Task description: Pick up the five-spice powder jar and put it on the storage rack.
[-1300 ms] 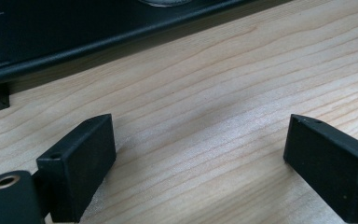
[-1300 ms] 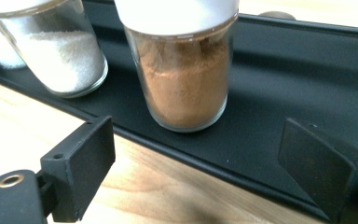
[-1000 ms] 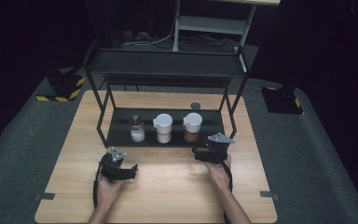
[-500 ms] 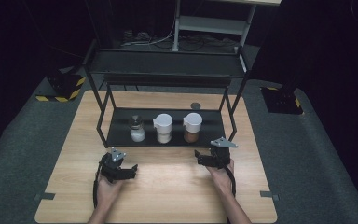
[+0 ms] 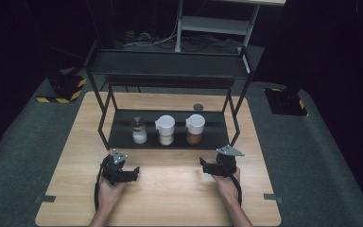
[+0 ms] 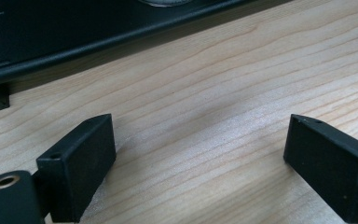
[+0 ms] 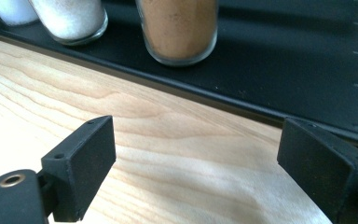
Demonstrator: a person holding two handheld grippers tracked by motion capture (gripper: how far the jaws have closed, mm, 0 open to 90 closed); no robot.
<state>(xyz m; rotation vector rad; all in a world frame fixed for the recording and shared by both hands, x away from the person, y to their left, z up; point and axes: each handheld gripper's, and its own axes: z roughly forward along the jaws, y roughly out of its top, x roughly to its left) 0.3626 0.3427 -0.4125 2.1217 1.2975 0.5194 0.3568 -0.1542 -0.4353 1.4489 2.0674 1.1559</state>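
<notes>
Now your right tool (image 5: 216, 166) gapes empty near the surface's (image 5: 170, 198) right edge, facing the brown-spice jar (image 5: 194, 128), your left tool (image 5: 123, 172) likewise open, gripping nothing.

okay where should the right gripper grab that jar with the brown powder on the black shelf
Probably the glass body of the brown-powder jar, below its white cap, coming level from the table's front edge. It stands upright, the shelf's upper tier blocks a top approach, and the open right gripper already faces it.

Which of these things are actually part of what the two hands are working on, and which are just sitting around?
In the job:
brown spice jar
white-capped jar
small shaker
black rack
left gripper, open
right gripper, open

Lying about:
dark disc behind the rack
striped blocks
</notes>
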